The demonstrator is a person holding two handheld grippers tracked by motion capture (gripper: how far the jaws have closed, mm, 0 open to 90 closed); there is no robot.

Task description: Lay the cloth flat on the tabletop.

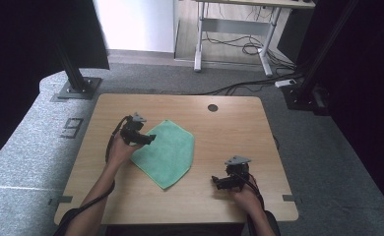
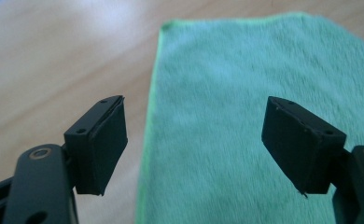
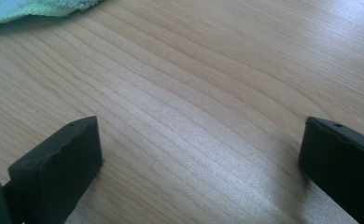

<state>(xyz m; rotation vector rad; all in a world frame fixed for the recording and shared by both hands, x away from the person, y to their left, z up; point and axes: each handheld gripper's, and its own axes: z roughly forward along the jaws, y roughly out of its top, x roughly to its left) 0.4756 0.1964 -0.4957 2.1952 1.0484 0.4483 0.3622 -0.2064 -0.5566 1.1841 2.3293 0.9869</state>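
Wooden table (image 1: 219, 142) on grey carpet, desk legs and cables at the back of the room. We see a green cloth (image 1: 166, 151) lying flat on the table, left of centre, turned like a diamond, its long axis running from the far-left corner down to the near corner.

Left hand-held gripper (image 1: 148, 139) sits right at the cloth's left edge, pointing across it. In the left gripper view its jaws stand wide apart with nothing between them, and the cloth (image 2: 264, 116) fills the gap ahead; the left hem runs just inside the left jaw (so the edge is within reach). Whether the jaw tips touch the cloth we cannot tell.

Right hand-held gripper (image 1: 214, 181) rests near the table's front, well apart from the cloth, which lies to its left. Its jaws are also wide apart over bare wood, only a cloth corner (image 3: 31, 9) at the far top left.

We judge the left hand is much the nearer one; a grab at the left edge or far-left corner looks like the coming move.
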